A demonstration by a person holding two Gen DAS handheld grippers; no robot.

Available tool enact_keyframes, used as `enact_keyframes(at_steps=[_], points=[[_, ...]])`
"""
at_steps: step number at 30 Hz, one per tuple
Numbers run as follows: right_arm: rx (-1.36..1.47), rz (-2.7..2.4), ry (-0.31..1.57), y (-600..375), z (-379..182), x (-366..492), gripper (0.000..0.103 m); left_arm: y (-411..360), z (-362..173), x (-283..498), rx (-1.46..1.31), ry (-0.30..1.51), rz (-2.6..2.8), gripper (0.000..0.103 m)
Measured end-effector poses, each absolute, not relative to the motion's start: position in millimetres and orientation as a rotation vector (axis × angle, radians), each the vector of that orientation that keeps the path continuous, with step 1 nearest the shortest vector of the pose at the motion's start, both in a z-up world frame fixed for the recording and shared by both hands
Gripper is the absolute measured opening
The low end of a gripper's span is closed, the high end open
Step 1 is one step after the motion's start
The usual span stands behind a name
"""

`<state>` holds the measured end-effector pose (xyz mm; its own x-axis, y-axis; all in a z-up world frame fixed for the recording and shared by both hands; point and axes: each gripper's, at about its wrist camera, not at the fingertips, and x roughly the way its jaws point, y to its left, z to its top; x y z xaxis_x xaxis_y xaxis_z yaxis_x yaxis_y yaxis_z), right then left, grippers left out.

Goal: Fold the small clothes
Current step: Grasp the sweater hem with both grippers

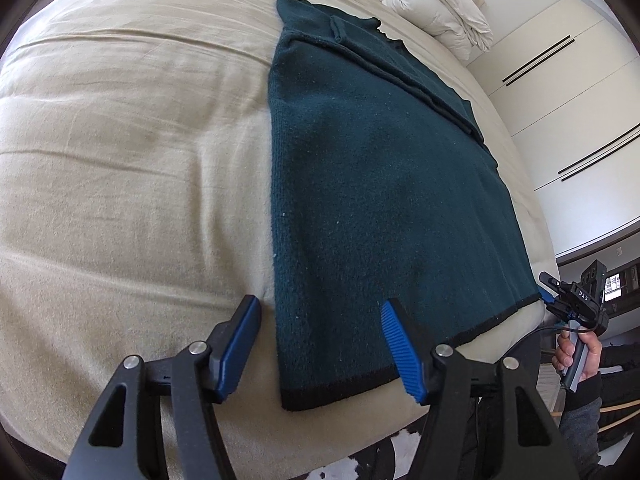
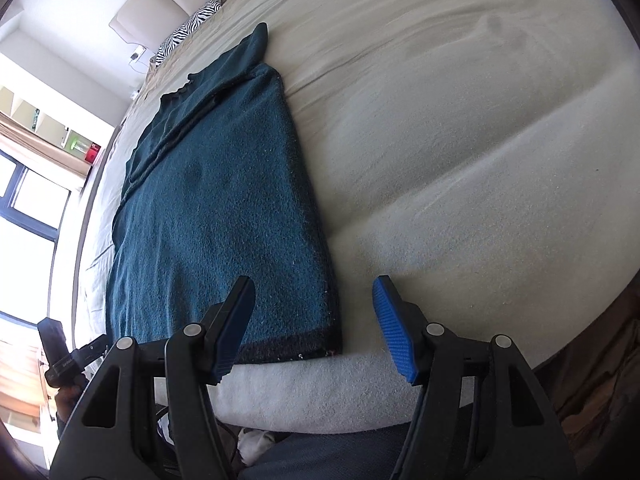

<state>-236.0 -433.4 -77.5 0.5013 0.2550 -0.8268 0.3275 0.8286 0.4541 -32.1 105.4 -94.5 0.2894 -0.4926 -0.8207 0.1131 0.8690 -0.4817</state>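
**Both tongs poised at the sweater's hem**

My left tongs are spread wide and pinch nothing; they hover just above the near left corner of the teal sweater, one finger over the bare bedsheet, the other over the knit. My right tongs are likewise spread and empty, straddling the near right corner where the dark hem band meets the mattress edge. In the left view I can see my right hand gripping its handle beyond the far end of the hem.

I judge I hold them this way, one at each hem corner, so both can close on the band together and carry it up toward the collar.

The sweater lies flat on the bed near its foot edge, already narrowed: a sleeve is folded in across the upper body. Its long axis runs straight away from me, hem nearest, neckline pointing toward the headboard, where a zebra-print pillow and a rolled white duvet sit well apart from it.
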Motion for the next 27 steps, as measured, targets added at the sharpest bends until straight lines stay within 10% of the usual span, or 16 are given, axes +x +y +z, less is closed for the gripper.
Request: enact_keyframes(at_steps=[11,20,27], points=[[0.692,0.008,1.079,-435.8,-91.8,-237.7,0.028,117.9,-101.2,-37.6,-0.392,1.270,-0.411,0.022],[0.722,0.014,1.087,-439.5,-95.7,-237.9,0.025,116.6,-101.9,-39.1,-0.412,1.277,-0.409,0.025],[0.691,0.014,1.088,-435.3,-92.7,-240.4,0.008,109.8,-98.8,-41.4,-0.377,1.263,-0.416,0.008]])
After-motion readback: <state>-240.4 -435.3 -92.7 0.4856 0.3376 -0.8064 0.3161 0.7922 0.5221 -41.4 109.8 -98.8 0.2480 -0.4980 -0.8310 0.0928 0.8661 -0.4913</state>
